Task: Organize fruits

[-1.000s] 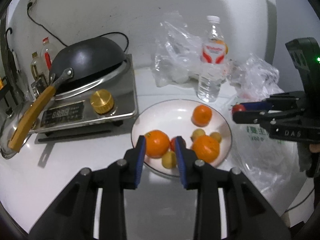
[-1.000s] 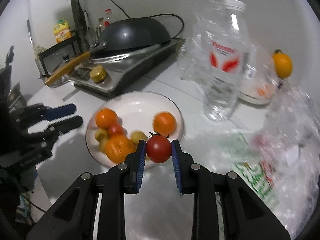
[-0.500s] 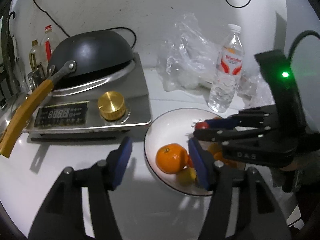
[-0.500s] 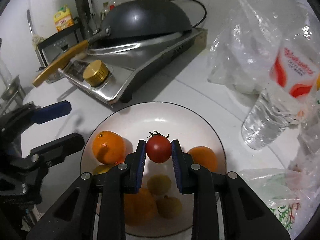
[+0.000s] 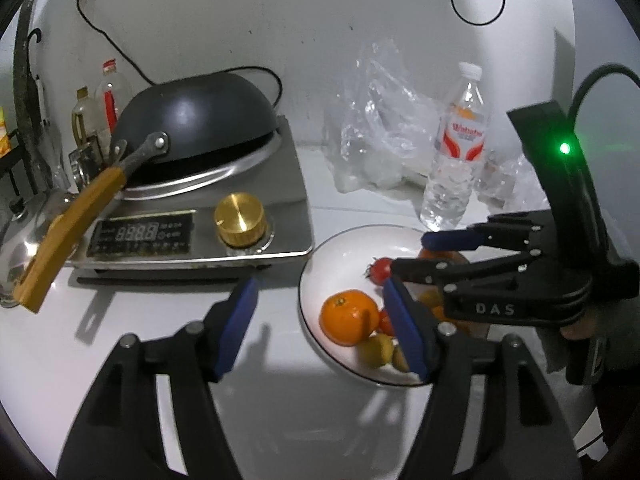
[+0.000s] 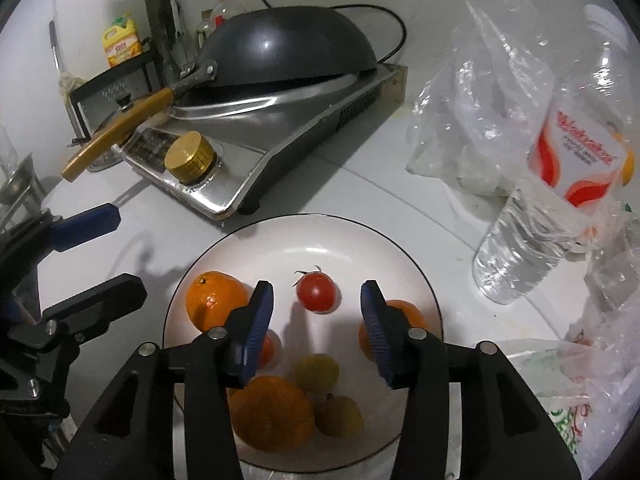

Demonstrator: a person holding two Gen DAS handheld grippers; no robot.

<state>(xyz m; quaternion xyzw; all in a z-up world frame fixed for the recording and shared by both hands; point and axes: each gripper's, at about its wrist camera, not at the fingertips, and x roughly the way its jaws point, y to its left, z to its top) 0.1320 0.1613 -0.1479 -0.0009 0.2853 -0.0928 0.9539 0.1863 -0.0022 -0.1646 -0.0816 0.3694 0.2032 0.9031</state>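
A white plate (image 6: 360, 236) holds oranges (image 6: 216, 300), small yellow fruits (image 6: 318, 370) and a red tomato (image 6: 318, 291). My right gripper (image 6: 318, 304) is open above the plate, with the tomato lying loose on the plate between and just beyond its fingers. In the left wrist view the plate (image 5: 340, 248) sits right of centre with an orange (image 5: 349, 317) and the tomato (image 5: 381, 269) on it. My left gripper (image 5: 320, 320) is open and empty at the plate's left edge. The right gripper (image 5: 416, 256) reaches in from the right.
An induction cooker (image 5: 192, 216) with an upturned black wok (image 5: 196, 124) stands left of the plate. A water bottle (image 5: 456, 152) and clear plastic bags (image 5: 380, 132) stand behind it. More bags (image 6: 592, 380) lie right. Bottles and a rack (image 6: 120, 44) fill the back left.
My right gripper carried the tomato over the plate, opened and let it go onto the plate. My left gripper opened wide and shifted left of the plate.
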